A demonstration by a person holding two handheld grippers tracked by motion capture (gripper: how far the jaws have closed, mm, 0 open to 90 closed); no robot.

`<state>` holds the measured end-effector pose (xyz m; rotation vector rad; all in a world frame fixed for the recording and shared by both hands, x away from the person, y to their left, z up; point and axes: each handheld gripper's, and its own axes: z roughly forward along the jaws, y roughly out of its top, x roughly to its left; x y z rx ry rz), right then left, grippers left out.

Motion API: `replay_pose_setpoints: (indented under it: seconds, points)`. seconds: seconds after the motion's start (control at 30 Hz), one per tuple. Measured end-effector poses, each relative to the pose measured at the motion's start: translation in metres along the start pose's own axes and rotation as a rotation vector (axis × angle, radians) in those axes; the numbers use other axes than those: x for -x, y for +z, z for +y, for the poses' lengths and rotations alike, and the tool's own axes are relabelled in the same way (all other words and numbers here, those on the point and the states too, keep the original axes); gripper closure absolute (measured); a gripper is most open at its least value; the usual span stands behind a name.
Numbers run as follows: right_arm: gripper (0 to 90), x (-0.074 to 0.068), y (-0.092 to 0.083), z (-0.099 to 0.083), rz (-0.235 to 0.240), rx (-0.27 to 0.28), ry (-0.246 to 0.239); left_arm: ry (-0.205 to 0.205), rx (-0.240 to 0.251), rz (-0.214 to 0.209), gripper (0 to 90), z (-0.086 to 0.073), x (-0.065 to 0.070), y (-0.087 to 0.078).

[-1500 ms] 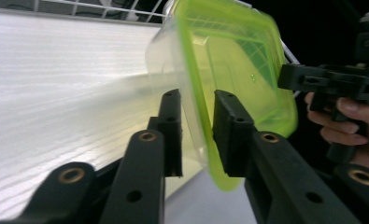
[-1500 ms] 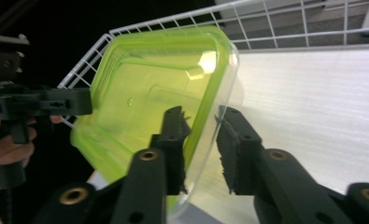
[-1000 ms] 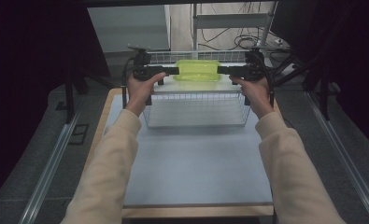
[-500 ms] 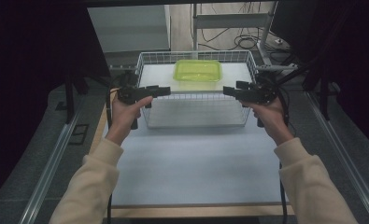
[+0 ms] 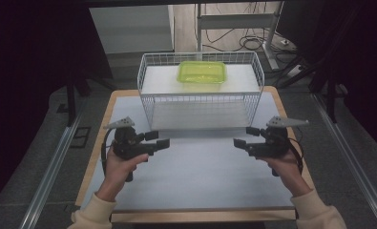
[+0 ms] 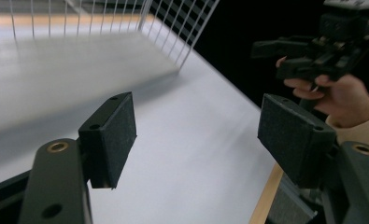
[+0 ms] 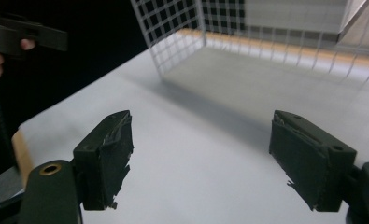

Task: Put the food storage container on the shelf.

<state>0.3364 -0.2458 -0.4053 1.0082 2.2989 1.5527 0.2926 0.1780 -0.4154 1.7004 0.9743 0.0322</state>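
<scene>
both pairs of jaws are standing wide apart and holding nothing: in the left gripper view the two black pads are gaping over bare white board, and the right gripper view is showing the same, its pads frayed at the edges. in the high view the left gripper point(image 5: 163, 142) and the right gripper point(image 5: 239, 142) are hovering just in front of the wire basket point(image 5: 200, 102), one off each front corner, their tips pointing inward at one another across the gap. the green container point(image 5: 202, 72) is sitting inside the wire basket, against its far wall and near the middle of that wall, with its long axis running side to side, parallel to the basket's front. from either pair of jaws it is lying forward and inward, beyond the front wire wall, so any reach for it is likely going to have to go up and over the rim rather than straight ahead. neither hand is looking clearly nearer; the container is lying roughly midway between them. the white tabletop point(image 5: 195, 181) in front of the basket is carrying nothing else.
</scene>
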Motion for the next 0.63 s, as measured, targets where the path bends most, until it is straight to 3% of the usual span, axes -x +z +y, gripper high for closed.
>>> replay_pose_setpoints:
  seconds: [0.03,0.13,0.17,0.2,0.23,0.4,0.63]
  points:
    - [21.7,0.0,0.0,0.0,0.0,0.0,0.0,0.0,0.0,0.0,28.3,0.0,0.0,0.0]
    - [21.7,-0.002,0.0,-0.035,0.009,-0.03,-0.001,-0.01,-0.038,0.016,28.3,-0.031,-0.004,0.007]
    - [21.7,-0.002,0.0,-0.035,0.009,-0.03,-0.001,-0.01,-0.038,0.016,28.3,-0.031,-0.004,0.007]
    - [21.7,-0.002,0.002,-0.051,0.003,-0.053,-0.004,-0.011,-0.054,0.031,28.3,-0.041,-0.006,0.01]
    - [21.7,-0.001,0.003,-0.055,0.001,-0.061,-0.006,-0.017,-0.057,0.035,28.3,-0.045,-0.007,0.011]
    - [21.7,0.0,0.004,-0.062,0.0,-0.068,-0.006,-0.006,-0.059,0.056,28.3,-0.047,-0.008,0.012]
    - [21.1,-0.003,0.003,-0.063,-0.009,-0.053,-0.03,-0.006,-0.064,0.045,28.3,-0.05,-0.007,0.015]
